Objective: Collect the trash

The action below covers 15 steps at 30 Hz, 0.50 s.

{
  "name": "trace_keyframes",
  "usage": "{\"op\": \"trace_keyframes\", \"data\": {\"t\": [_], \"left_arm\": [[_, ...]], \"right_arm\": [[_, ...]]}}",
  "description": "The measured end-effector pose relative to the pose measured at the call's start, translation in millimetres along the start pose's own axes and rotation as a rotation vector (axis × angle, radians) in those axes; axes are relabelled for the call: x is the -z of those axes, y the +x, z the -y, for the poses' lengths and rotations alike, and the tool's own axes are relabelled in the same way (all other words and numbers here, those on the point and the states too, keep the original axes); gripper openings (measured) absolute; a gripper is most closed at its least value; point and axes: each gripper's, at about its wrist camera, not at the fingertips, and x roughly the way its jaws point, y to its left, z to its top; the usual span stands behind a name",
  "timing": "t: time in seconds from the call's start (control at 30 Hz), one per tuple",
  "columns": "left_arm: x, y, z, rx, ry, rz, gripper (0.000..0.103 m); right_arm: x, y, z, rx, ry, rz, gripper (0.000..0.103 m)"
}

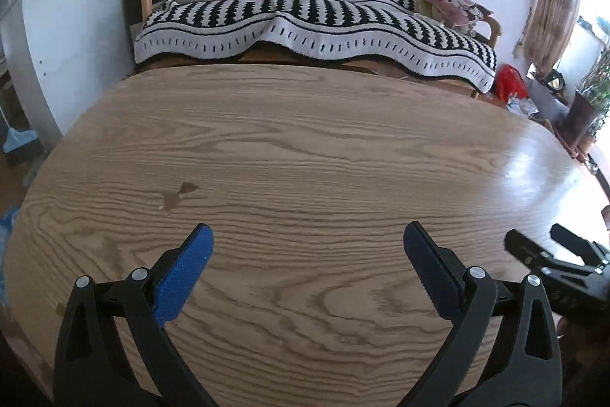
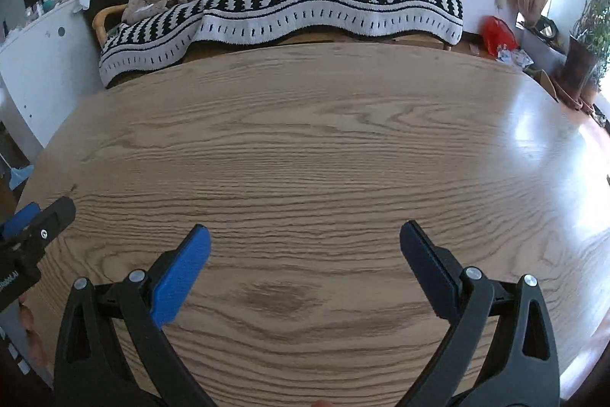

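Left wrist view: the left gripper (image 1: pixel 308 235) hangs over a wood-grain desk (image 1: pixel 305 147), its blue-padded jaws spread wide with only bare wood between them. A small tan scrap (image 1: pixel 179 195), possibly the trash, lies on the desk left of centre, just above the left jaw; whether it is loose paper or a mark in the surface cannot be told. At the lower right edge the right gripper (image 1: pixel 541 239) enters, jaws likewise apart and holding nothing. Across the top, a sofa under a black-and-white striped blanket (image 1: pixel 312 14) stands behind the desk, with a red bag (image 1: pixel 509 82) on the floor at right.
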Motion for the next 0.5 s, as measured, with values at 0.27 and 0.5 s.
{"op": "trace_keyframes", "data": {"t": [0.27,0.5], "left_arm": [[8,7,-2,-0.005,-0.006,-0.035,0.097],[12,13,-2,-0.031,-0.003,-0.054,0.097]], "right_arm": [[8,-4,-4,-0.013,-0.037,-0.007,0.096],[10,-4,6,-0.019,-0.031,-0.012,0.096]]}}
